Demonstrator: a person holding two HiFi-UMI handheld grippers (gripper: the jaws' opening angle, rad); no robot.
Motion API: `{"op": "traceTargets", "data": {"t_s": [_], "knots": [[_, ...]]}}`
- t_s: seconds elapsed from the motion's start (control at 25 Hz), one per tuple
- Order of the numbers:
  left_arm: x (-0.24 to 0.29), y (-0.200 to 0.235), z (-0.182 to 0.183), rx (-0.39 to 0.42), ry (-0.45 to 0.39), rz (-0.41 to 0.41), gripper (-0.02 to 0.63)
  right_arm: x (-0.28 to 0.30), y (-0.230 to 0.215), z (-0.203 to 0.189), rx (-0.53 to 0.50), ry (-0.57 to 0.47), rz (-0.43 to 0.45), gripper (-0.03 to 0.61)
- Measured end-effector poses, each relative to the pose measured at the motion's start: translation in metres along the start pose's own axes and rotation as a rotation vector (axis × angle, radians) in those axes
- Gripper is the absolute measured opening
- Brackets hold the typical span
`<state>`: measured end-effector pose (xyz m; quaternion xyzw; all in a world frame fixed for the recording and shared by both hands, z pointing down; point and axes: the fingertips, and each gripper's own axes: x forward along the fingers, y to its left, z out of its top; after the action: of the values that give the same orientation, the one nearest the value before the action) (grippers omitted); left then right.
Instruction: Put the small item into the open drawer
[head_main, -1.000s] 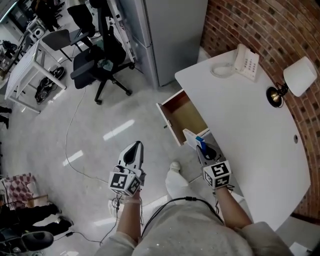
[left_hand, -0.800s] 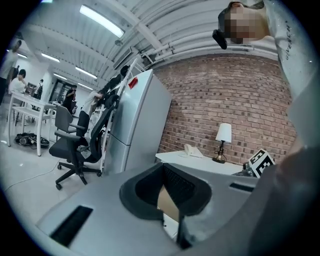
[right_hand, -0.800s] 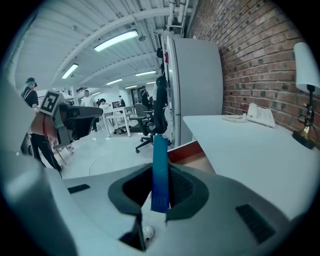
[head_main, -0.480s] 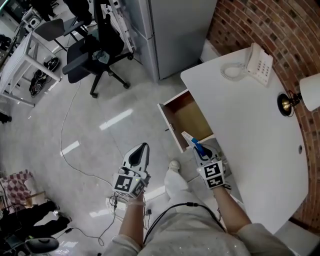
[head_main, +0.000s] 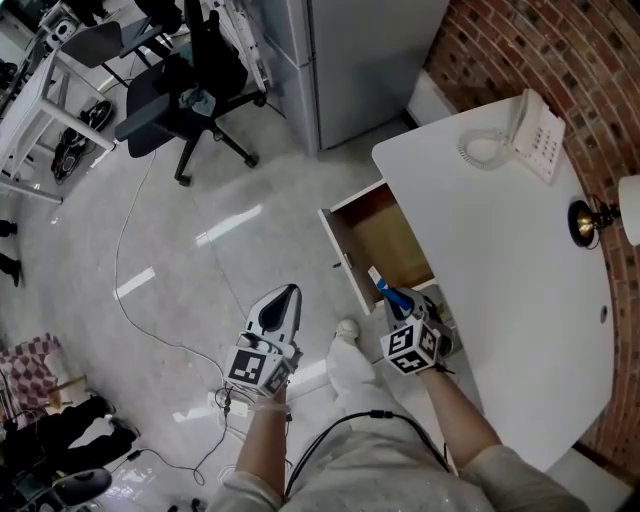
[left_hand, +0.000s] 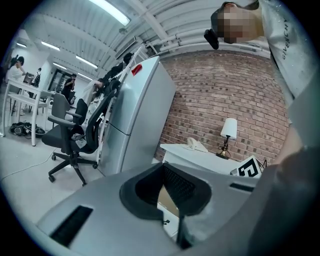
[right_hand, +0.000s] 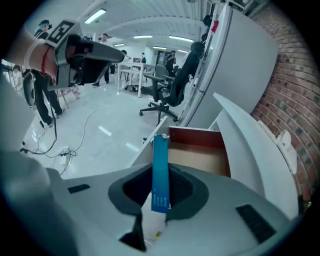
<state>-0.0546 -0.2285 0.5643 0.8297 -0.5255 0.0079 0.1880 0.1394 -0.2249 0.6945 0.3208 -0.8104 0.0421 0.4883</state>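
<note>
- Taking up most of the head view: a pale, shiny floor (head_main: 90, 330), crossed by a thin cable (head_main: 117, 262).
- Curving along the right side, against a brick wall (head_main: 560, 50): a white desk (head_main: 520, 300).
- Standing at the top, just beside the desk's far end: a tall grey cabinet (head_main: 370, 60).
- Parked to the cabinet's left, well apart from the desk: a black office chair (head_main: 175, 95).
- Pulled out from the desk's left edge over the floor: a drawer (head_main: 385, 240), white-fronted, brown inside, nothing seen lying in it.
- Held low over the floor, left of the drawer and well apart from it: the left gripper (head_main: 283, 296), jaws closed together at the tips with nothing between them, pointing toward the cabinet and desk.
- Held at the drawer's near corner, next to the desk edge: the right gripper (head_main: 397, 303), jaws clamped on a thin packet.
- Sitting at the far end of the desk top, close to the brick wall: a white phone (head_main: 538, 125) with a coiled cord.
- Placed further along the same wall side of the desk: a small lamp (head_main: 590, 218) on a dark round base.
- Pinched between the right gripper's pads, sticking forward past the jaw tips: the blue packet (right_hand: 161, 172), its free end reaching over the drawer's front edge, not inside the drawer, not touching the brown bottom as far as can be told.
</note>
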Motion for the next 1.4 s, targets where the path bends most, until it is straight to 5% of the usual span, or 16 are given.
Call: {"op": "traceTargets", "data": {"t_s": [0.96,1.4], "knots": [[0.013,0.034,-0.01,-0.047,0.063,0.011,0.005,0.074,0.018,-0.039,-0.191,0.257,0.067,0.069],[0.021,0.046,-0.016,-0.075,0.1,-0.03,0.005,0.087,0.02,-0.044,-0.154,0.313,0.085,0.072]]}}
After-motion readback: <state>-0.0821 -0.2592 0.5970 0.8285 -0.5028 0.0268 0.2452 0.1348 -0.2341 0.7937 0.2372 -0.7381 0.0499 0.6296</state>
